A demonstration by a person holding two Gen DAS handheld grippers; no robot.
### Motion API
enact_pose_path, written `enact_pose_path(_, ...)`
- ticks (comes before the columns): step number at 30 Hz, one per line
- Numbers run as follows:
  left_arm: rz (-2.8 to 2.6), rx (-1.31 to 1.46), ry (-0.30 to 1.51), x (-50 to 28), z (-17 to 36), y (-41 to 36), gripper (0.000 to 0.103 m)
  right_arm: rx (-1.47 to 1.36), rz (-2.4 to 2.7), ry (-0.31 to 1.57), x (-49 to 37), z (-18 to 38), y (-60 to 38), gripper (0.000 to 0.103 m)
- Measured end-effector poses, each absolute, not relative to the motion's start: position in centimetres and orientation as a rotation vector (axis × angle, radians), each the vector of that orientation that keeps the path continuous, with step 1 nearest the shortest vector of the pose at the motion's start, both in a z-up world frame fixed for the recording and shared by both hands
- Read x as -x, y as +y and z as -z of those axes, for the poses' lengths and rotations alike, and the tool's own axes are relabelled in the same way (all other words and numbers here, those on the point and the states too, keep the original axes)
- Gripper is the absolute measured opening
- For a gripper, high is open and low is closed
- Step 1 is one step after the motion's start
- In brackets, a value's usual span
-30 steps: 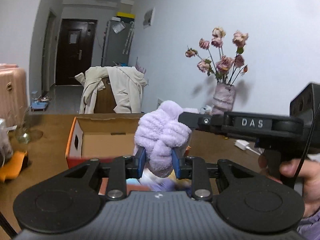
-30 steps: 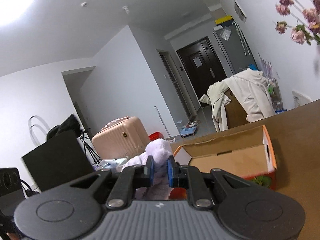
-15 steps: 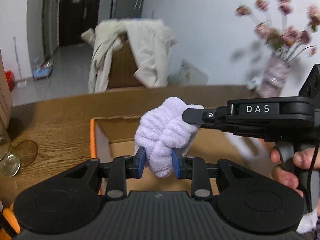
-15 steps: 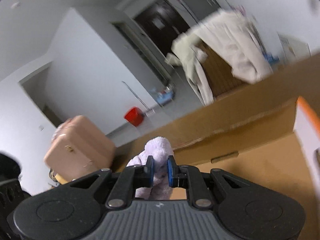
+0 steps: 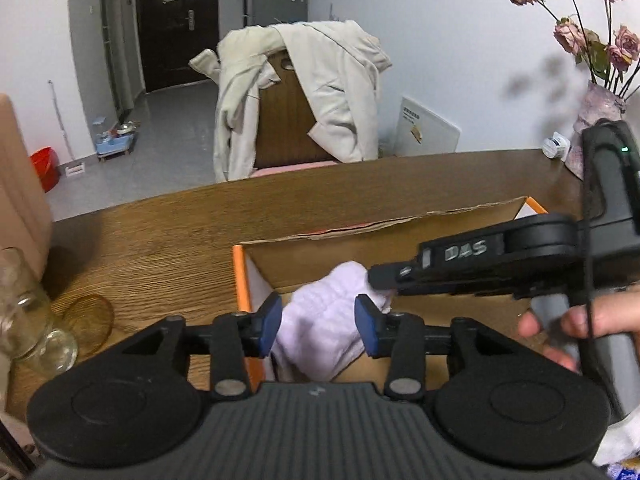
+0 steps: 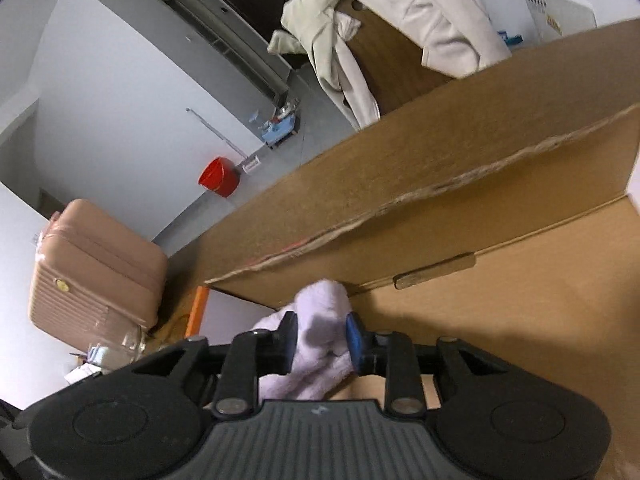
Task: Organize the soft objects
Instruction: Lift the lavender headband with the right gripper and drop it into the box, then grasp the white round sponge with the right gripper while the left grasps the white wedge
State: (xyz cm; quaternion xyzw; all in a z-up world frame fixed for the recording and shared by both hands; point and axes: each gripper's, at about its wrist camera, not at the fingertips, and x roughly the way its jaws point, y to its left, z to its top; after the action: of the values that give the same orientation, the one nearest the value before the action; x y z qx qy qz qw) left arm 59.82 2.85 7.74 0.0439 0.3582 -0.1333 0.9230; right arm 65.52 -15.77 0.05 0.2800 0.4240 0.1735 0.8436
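Observation:
A fluffy lilac towel (image 5: pixel 324 320) sits low inside the open cardboard box (image 5: pixel 400 248) with orange sides, at its left end. My left gripper (image 5: pixel 319 322) has opened; its blue pads stand wide on either side of the towel. My right gripper (image 6: pixel 322 338) comes in from the right, and in the left wrist view (image 5: pixel 380 280) its tip sits at the towel's top right. In the right wrist view its pads have also parted and stand loosely beside the towel (image 6: pixel 320 332), by the box's far wall (image 6: pixel 480 208).
The box stands on a wooden table (image 5: pixel 152 240). A glass jar (image 5: pixel 24 312) and an amber glass (image 5: pixel 90 322) stand at the left. A vase of dried roses (image 5: pixel 592 108) stands at the far right. A chair draped with a pale coat (image 5: pixel 304 96) is behind the table.
Both grippers carried the towel down into the box. Both sets of jaws then opened from their tight grip, and the towel now rests in the box.

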Motion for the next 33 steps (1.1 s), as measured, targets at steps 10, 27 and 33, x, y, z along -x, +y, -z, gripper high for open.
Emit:
enact_pose_path(10,0.259,-0.082,0.575,-49.9,-15.4,3.6,0.067,-0.476,-0.426,0.737,-56.3,-10.4,-20.6,0.052)
enact_pose_path(27,0.204,-0.039,0.258,-22.3,-15.7,2.4,0.097,-0.122,-0.541,0.351,-27.8,-15.4,-25.4,0.086)
enact_pose_path(33,0.19,0.031,0.279,-15.8,-11.5,2.1,0.098,-0.118,-0.495,0.272,-19.6,-11.8,-25.6,0.087)
